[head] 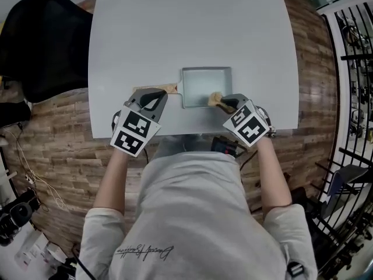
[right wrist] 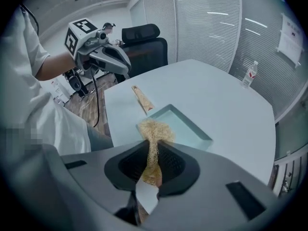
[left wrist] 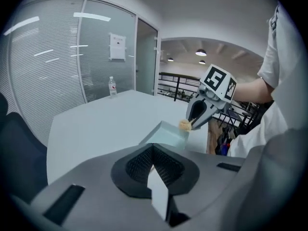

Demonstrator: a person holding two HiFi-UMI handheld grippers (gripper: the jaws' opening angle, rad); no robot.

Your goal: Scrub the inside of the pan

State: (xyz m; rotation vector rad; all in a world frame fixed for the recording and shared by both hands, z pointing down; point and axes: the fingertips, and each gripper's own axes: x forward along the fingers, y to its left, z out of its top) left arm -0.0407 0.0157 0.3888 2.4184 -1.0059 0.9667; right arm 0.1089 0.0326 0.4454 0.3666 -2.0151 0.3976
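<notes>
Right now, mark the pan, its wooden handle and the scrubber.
pan (head: 201, 84), head view, bare inside floor.
wooden handle (right wrist: 142, 100), right gripper view, mid-length.
scrubber (right wrist: 154, 130), right gripper view, loose fibre tuft.

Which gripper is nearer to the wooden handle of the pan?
Left. The left gripper, jaws shut, is close to the outer end of the handle, not gripping it. The right gripper holds the scrubber at the opposite side of the pan.

Upright water bottle on white table; black chair nearby.
</notes>
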